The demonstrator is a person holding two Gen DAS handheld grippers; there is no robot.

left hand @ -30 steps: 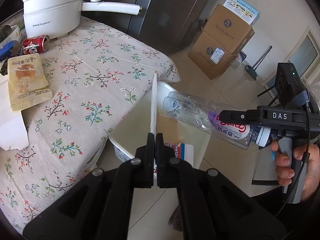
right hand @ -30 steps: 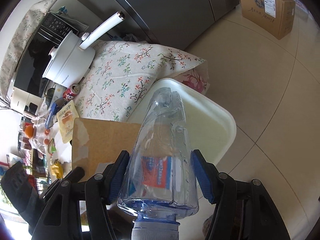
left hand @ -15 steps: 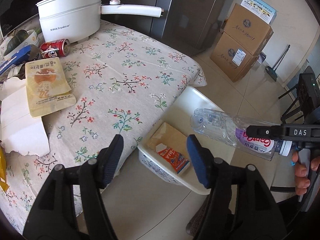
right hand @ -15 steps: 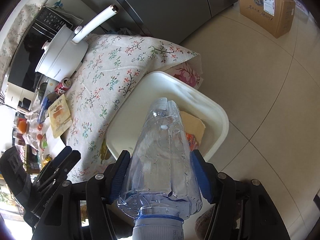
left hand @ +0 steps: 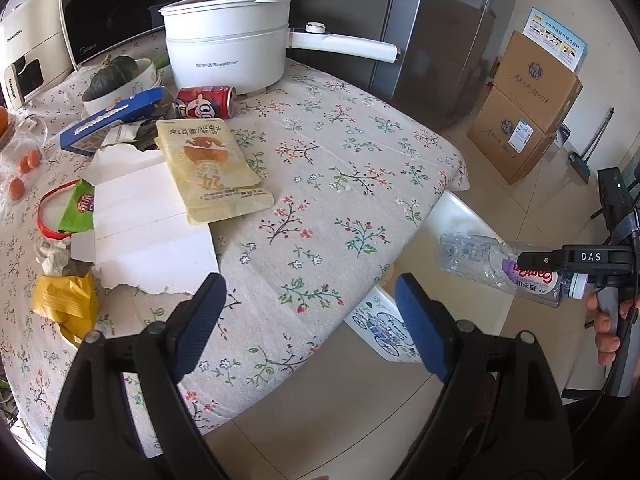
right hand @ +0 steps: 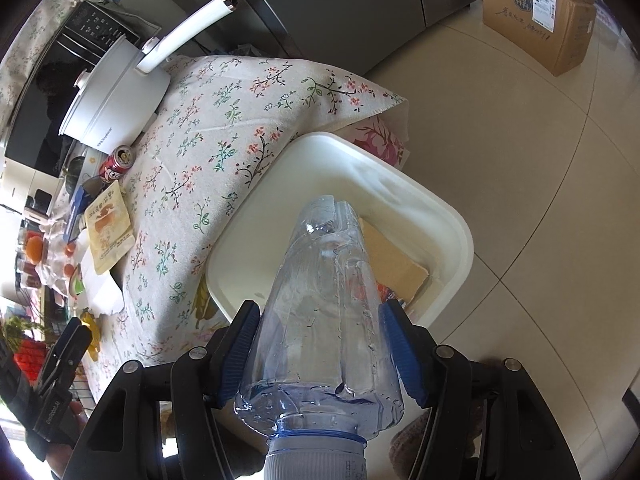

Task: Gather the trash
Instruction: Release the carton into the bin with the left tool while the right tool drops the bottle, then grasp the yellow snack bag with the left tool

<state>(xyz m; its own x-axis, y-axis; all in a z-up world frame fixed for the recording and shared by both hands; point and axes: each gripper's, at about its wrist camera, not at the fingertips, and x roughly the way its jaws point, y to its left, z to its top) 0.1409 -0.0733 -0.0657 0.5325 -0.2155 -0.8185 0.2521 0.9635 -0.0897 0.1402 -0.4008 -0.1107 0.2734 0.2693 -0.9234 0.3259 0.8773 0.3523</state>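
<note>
Clear plastic bottle is sitting clamped in the right gripper, blue pads pressing on both sides of it, cap end toward the camera and the bottom pointing down at the white bin. The bin is standing on the floor just beside the corner of the table, and the bottle is hanging right over it, not touching it as far as I can see. Inside the bin there's a brown cardboard piece lying against the far wall, with something red and white peeking out next to it.

From the left wrist view the same bottle is showing off to the right of the table, purple label on it, with a hand wrapped around the gripper handle below.

Left gripper is hovering over the table's near edge, jaws apart and opening wider, nothing between them.

Rest of the trash is lying on the table's flowery cloth: a yellow pouch near the middle, a red can on its side just behind it, a torn white box touching the pouch on the left, a blue box further back, and a crumpled yellow wrapper at the table's left edge. A white pot is standing at the back of the table, right behind the can.
</note>
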